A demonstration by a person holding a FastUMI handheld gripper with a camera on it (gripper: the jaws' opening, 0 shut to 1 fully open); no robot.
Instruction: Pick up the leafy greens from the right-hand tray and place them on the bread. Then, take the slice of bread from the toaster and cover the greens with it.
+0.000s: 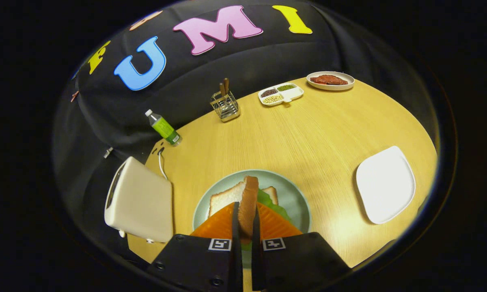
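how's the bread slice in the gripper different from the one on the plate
The held slice stands on edge, pinched between the fingers of the gripper above the round plate; the plate slice lies flat. The held slice is bare; the plate slice has leafy greens on it. Both have brown crusts.

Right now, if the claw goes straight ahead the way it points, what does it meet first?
Probably the bread with greens on the plate. The claw is shut on the bread slice, which hangs edge-on just above them; depth is unclear.
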